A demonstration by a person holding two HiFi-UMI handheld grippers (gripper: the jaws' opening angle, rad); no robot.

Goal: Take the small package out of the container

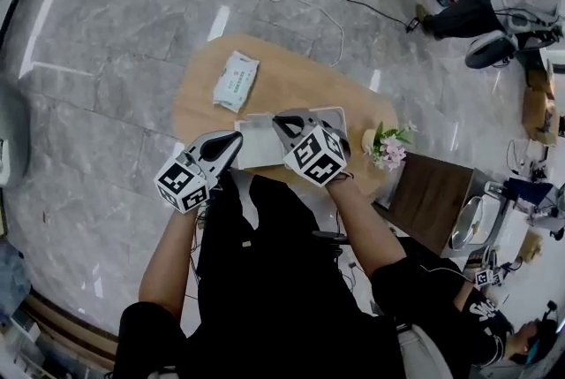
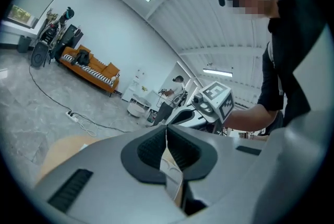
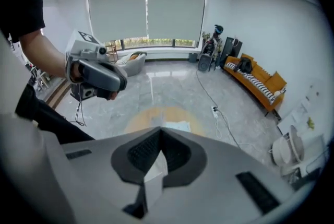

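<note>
The small package [image 1: 236,79] is lying on the table [image 1: 296,72], upper left of center, outside the white container [image 1: 256,143]. The left gripper [image 1: 231,141] and right gripper [image 1: 284,123] are hovering above with jaws closed together, gripping nothing. The removal looks finished.

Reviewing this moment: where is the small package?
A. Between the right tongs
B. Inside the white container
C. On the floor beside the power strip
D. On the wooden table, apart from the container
D: the head view shows the small package lying flat on the wooden table, apart from the white container. The right tongs are shut with nothing between them.
</note>
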